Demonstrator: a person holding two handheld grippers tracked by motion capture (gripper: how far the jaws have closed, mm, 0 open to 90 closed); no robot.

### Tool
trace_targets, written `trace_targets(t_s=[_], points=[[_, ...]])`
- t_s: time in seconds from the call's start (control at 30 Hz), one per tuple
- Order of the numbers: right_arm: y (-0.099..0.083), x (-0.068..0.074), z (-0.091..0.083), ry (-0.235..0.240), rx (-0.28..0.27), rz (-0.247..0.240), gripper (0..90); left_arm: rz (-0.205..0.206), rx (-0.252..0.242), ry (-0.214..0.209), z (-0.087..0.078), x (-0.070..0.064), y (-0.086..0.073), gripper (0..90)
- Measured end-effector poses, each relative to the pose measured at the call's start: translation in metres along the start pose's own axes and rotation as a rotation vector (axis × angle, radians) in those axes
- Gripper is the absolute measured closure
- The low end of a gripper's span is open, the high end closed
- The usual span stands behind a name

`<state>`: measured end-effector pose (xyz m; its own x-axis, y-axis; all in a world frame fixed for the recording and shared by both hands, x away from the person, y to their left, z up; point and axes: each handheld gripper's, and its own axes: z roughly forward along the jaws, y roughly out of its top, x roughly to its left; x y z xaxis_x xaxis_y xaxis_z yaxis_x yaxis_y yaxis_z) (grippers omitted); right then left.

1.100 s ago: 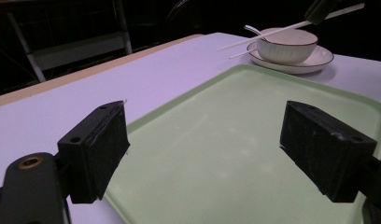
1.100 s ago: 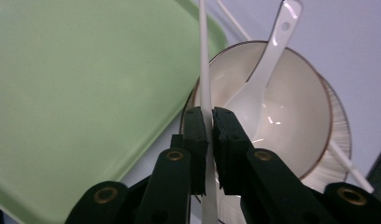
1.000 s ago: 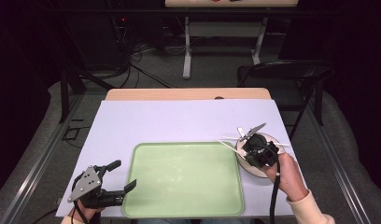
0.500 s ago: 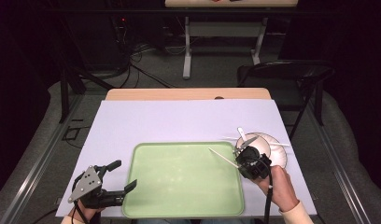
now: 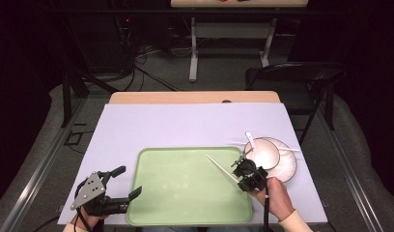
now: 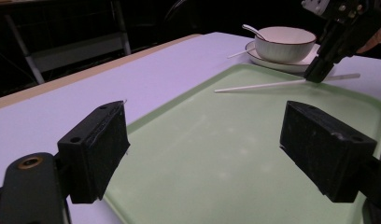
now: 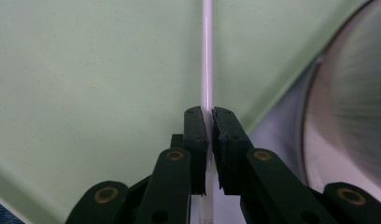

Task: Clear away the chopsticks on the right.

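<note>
Having lifted from the bowl (image 5: 267, 153), the right gripper (image 5: 242, 173) is carrying a clamped white chopstick (image 5: 221, 168) over the green tray (image 5: 185, 212) while the left gripper (image 5: 130, 182) is waiting with jaws wide and empty.

A lab or recording studio is suggested rather than a home. The table (image 5: 195, 97) is covered with a plain lilac sheet (image 5: 185, 128) and is set against a blacked-out background. Loose cables (image 5: 147, 65) are seen trailing over the grey floor (image 5: 224, 77), a metal-legged bench (image 5: 233, 5) is placed behind, and a black folding chair (image 5: 294, 77) is stood alongside.
</note>
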<state>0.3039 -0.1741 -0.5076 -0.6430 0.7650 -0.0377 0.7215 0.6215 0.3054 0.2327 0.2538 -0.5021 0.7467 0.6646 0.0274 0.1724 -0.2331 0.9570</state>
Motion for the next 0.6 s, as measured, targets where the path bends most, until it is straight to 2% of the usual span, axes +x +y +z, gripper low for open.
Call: trace_targets(t_s=[0.17, 0.2, 0.4, 0.47, 0.6], points=[[0.005, 0.005, 0.009, 0.018, 0.013, -0.012, 84.2, 0.002, 0.002, 0.002, 0.0, 0.0, 0.0, 15.1], [0.007, 0.006, 0.01, 0.037, 0.012, -0.01, 84.1, 0.003, 0.001, -0.001, 0.0, 0.0, 0.0, 15.1], [0.009, 0.01, 0.012, 0.036, 0.005, -0.01, 83.9, 0.007, 0.005, 0.002, 0.0, -0.001, 0.0, 15.1], [0.01, 0.01, 0.013, 0.069, 0.002, 0.004, 83.8, 0.008, 0.006, 0.002, 0.0, -0.001, 0.0, 15.1], [0.011, 0.012, 0.014, 0.07, -0.001, 0.002, 83.6, 0.009, 0.006, 0.004, -0.001, -0.001, 0.0, 15.1]])
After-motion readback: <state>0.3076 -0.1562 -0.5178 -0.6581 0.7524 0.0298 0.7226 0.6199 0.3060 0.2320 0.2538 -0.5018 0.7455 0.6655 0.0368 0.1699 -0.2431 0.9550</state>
